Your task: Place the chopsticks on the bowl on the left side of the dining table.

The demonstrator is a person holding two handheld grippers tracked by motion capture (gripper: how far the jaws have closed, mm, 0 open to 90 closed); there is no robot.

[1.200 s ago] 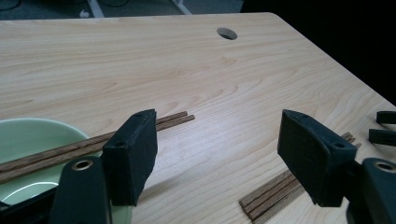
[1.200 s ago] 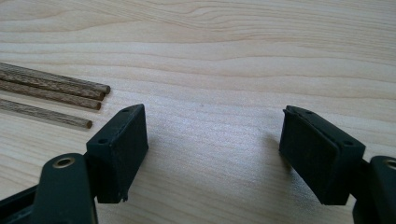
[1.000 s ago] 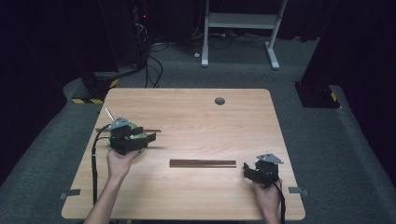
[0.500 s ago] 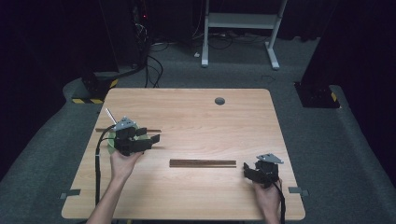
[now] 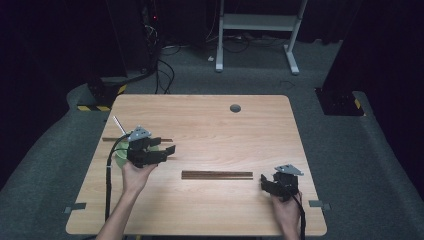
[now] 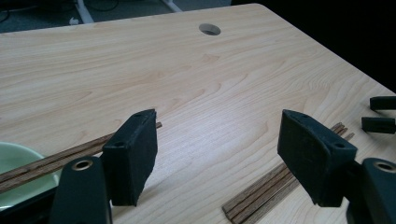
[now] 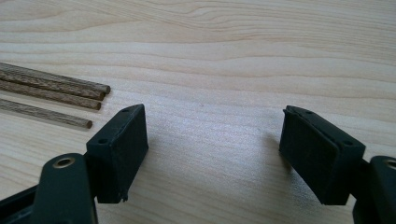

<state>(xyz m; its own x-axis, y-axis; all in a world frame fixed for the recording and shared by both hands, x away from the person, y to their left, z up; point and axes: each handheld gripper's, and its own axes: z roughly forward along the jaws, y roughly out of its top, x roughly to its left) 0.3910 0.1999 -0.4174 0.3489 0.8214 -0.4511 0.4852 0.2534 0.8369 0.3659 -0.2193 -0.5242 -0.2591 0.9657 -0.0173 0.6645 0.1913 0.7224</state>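
A bundle of dark wooden sticks (image 5: pixel 217 175) lies flat at the table's middle front; its ends show in the left gripper view (image 6: pixel 261 191) and the right gripper view (image 7: pixel 51 93). More sticks (image 5: pixel 150 140) rest across a pale green bowl (image 5: pixel 119 159) at the left, which also appear as sticks (image 6: pixel 46 161) and bowl (image 6: pixel 14 163). My left gripper (image 5: pixel 169 151) hovers open just right of the bowl, its jaws (image 6: pixel 219 140) holding nothing. My right gripper (image 5: pixel 264 183) sits open near the front right edge, just right of the bundle's end, jaws (image 7: pixel 215 135) holding nothing.
The wooden table (image 5: pixel 210 125) has a round cable hole (image 5: pixel 235 108) at the back. A thin white stick (image 5: pixel 119 125) lies behind the bowl. The right gripper's fingertips (image 6: pixel 380 114) appear far off in the left gripper view. Dark floor, cables and a desk frame lie beyond.
My left gripper has shifted slightly right, off the bowl toward the table's middle. The right gripper and the sticks have stayed put.
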